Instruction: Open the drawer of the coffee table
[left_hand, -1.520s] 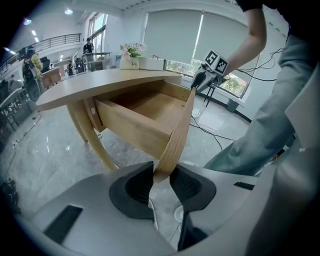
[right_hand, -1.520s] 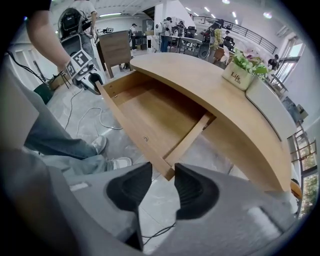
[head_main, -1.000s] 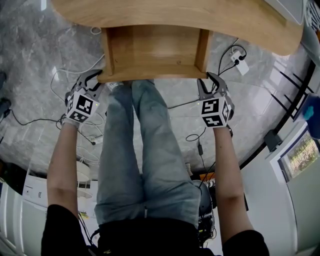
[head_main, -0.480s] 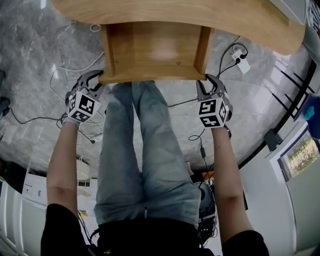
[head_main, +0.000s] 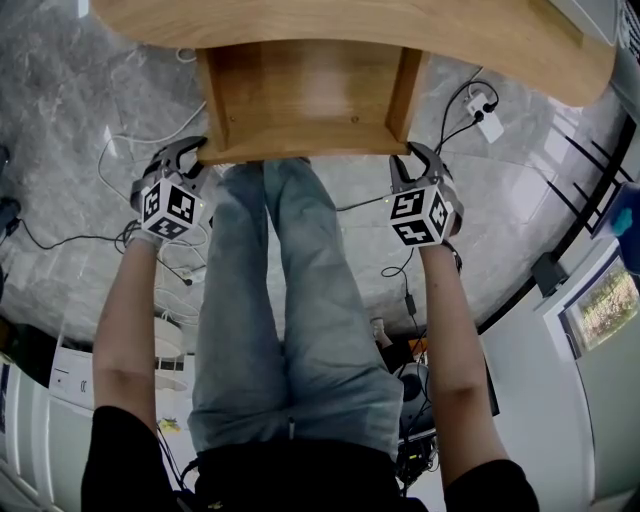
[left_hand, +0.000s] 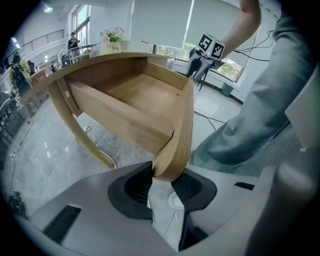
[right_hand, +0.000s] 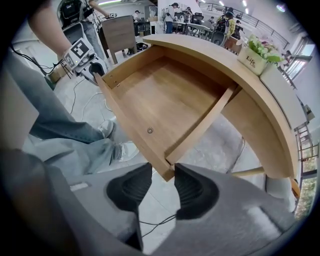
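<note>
The wooden coffee table (head_main: 480, 40) has its drawer (head_main: 305, 90) pulled out toward me, empty inside. My left gripper (head_main: 190, 155) sits at the drawer's front left corner. In the left gripper view the gripper (left_hand: 162, 182) has both pads pressed on the end of the curved drawer front (left_hand: 182, 130). My right gripper (head_main: 412, 160) is at the front right corner. In the right gripper view the gripper (right_hand: 161, 182) has that corner (right_hand: 167, 170) wedged between its pad tips. Each gripper also shows in the other's view: the right gripper (left_hand: 200, 62) and the left gripper (right_hand: 92, 67).
My legs in jeans (head_main: 290, 300) stand just under the drawer front. Cables and a power strip (head_main: 487, 122) lie on the marble floor. A flower pot (right_hand: 255, 55) stands on the tabletop. A curved table leg (left_hand: 75, 130) runs down at the left. People stand in the background.
Both grippers have edged a little closer onto the drawer's front corners. The drawer stands out about as far as before.
</note>
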